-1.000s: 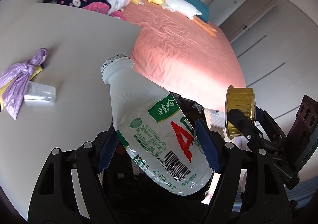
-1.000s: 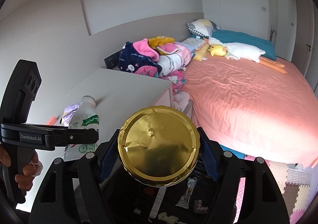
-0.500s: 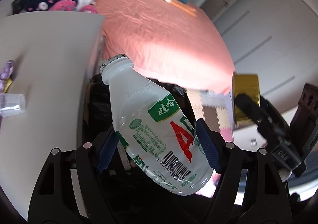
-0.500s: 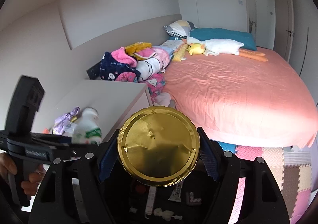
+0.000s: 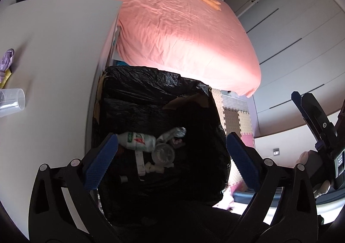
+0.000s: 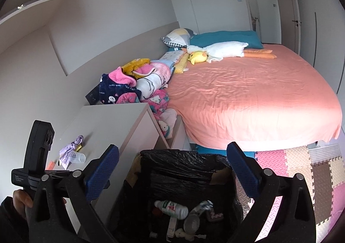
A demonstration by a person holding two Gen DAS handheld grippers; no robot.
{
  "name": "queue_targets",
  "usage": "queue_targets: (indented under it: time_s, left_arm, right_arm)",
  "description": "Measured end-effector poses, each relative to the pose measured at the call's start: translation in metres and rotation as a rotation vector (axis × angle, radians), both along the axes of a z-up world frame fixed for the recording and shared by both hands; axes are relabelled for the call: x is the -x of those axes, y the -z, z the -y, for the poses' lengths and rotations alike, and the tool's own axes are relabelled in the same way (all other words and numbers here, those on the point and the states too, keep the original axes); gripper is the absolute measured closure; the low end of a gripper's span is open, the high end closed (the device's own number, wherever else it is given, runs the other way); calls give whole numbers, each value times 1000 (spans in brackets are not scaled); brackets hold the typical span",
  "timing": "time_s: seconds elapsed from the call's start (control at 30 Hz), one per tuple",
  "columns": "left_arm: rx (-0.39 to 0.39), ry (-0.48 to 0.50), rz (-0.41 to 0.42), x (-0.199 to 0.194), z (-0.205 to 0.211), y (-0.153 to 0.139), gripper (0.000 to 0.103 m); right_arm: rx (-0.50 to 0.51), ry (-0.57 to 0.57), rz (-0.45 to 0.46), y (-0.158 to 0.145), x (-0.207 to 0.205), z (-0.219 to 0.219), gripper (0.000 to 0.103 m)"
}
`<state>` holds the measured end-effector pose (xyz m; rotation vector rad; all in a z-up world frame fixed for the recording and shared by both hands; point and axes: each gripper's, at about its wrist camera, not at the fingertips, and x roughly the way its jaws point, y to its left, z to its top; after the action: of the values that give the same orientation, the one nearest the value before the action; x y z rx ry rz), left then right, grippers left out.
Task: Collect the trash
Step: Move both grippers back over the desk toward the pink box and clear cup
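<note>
A bin lined with a black bag (image 5: 159,85) (image 6: 183,160) stands beside the white table. Inside lie the white plastic bottle (image 5: 138,140) (image 6: 172,208), the foil cup (image 5: 163,153) (image 6: 190,222) and other scraps. My left gripper (image 5: 171,157) is open and empty above the bin. My right gripper (image 6: 172,169) is open and empty above the bin too; it also shows at the right edge of the left wrist view (image 5: 314,122). A clear plastic cup (image 5: 11,101) (image 6: 77,157) and a purple wrapper (image 5: 6,60) (image 6: 72,149) lie on the table.
The white table (image 5: 54,53) (image 6: 112,122) is left of the bin. A bed with a pink sheet (image 5: 183,33) (image 6: 248,96) lies behind, with piled clothes (image 6: 133,87) and a plush duck (image 6: 215,51). Foam floor mats (image 6: 301,169) are at the right.
Both grippers have opened. The bottle left my left gripper and the foil cup left my right gripper; both now lie in the bin.
</note>
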<state>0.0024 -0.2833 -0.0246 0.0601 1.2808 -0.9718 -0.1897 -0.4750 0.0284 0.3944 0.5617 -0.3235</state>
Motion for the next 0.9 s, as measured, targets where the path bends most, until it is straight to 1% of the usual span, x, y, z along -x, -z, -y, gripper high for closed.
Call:
queue_targets:
  time_s: [0.17,0.3,0.53,0.9]
  left_arm:
    - [3,-12,-4,-3,-8,2,6]
    - [5,-41,2,-6,-15,3,6]
    - [5,-125,6,-19,-46,5,6]
    - [-10,-271,5,-36,-101,10,6]
  right_arm:
    - [13,-37,-2,0,-10,-9,4]
    - [13,-76,-2,2,-18,-14,4]
    - [21,-159,-11,5,-42,-33,4]
    - [29,-323,-35,9,-85,-76,4]
